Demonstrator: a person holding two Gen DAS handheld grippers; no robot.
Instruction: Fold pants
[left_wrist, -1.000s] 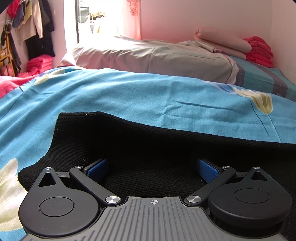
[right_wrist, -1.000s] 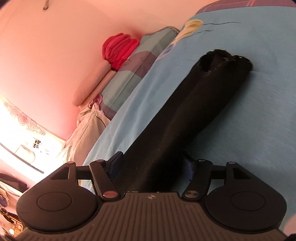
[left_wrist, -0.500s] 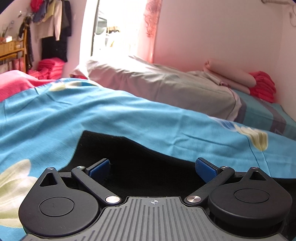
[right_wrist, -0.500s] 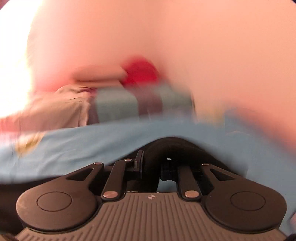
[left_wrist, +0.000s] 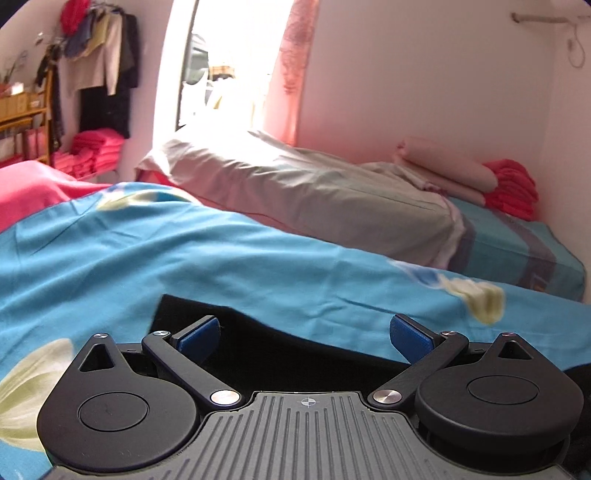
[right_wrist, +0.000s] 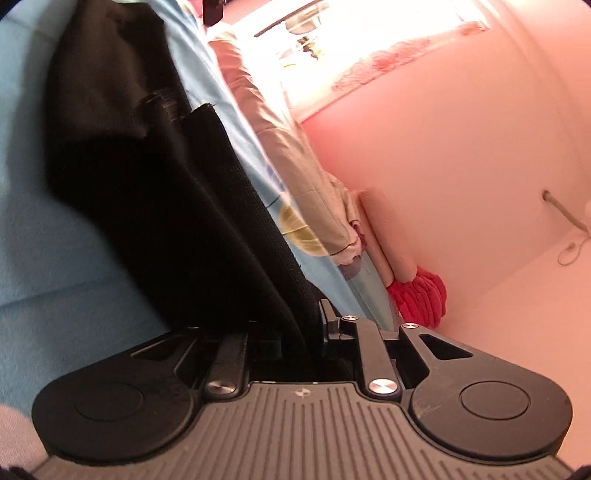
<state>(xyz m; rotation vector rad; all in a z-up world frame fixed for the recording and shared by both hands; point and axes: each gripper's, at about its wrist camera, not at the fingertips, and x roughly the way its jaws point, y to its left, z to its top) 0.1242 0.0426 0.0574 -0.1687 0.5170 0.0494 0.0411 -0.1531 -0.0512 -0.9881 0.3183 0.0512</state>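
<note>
Black pants (right_wrist: 166, 206) are now clamped in the narrowed right gripper (right_wrist: 295, 332) and carried across the blue bedsheet (left_wrist: 258, 266), so a fold seems underway; the left gripper (left_wrist: 306, 332) is held wide, empty

Each gripper has a grey ribbed body with a small crosshair mark, two round black discs and black link arms with silver screws. The left gripper (left_wrist: 305, 332) has blue fingers (left_wrist: 195, 334). The right gripper (right_wrist: 301, 325) seems to have dark ones.
</note>
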